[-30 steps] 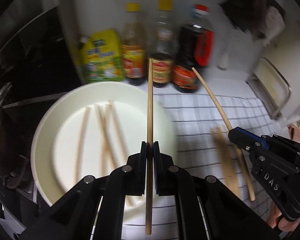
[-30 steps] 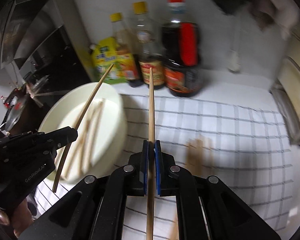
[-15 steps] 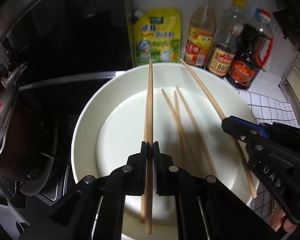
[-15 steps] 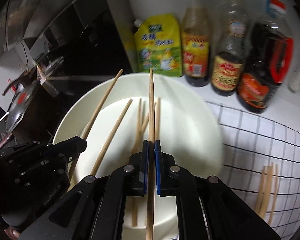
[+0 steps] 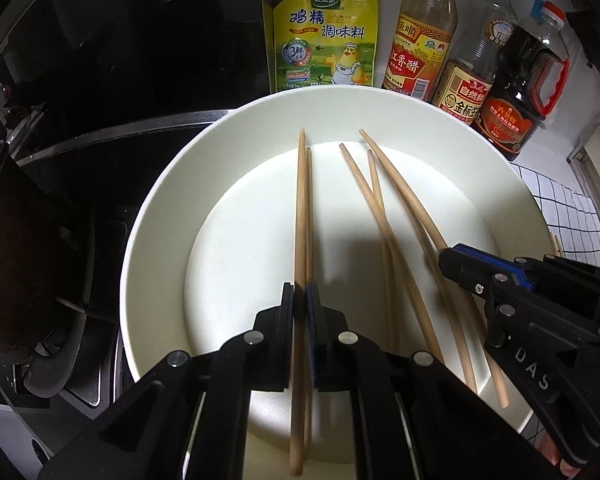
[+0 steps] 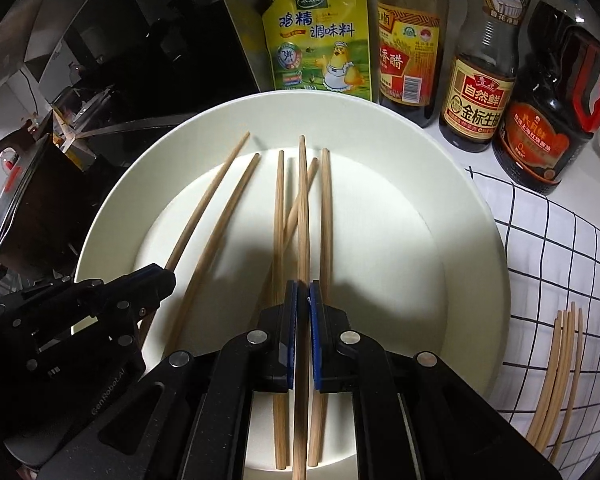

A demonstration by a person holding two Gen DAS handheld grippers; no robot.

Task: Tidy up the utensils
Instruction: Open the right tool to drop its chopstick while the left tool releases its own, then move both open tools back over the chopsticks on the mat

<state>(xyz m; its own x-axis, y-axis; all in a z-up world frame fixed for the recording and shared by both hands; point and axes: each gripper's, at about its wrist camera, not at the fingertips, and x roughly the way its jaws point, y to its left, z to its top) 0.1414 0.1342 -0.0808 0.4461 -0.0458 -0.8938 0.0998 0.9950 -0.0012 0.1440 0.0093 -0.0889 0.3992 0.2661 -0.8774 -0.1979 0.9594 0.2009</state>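
A large white plate [image 5: 156,216] [image 6: 472,216] holds several wooden chopsticks. My left gripper [image 5: 300,300] is shut on one chopstick [image 5: 300,208] low over the plate's left half; another chopstick [image 5: 309,200] lies right beside it. My right gripper [image 6: 303,296] is shut on a chopstick [image 6: 302,200] over the plate's middle, above three lying ones. The right gripper also shows in the left wrist view [image 5: 452,264], and the left gripper in the right wrist view [image 6: 160,280]. A bundle of chopsticks [image 6: 556,376] lies on the checked cloth to the right.
A yellow seasoning pouch [image 5: 324,40] and three sauce bottles [image 6: 476,72] stand behind the plate against the wall. A black stove [image 5: 80,160] with a dark pot [image 5: 4,260] lies to the left. The checked cloth [image 6: 548,248] covers the counter to the right.
Both grippers have swung left from over the checked cloth to over the plate and come lower, each still holding its chopstick.
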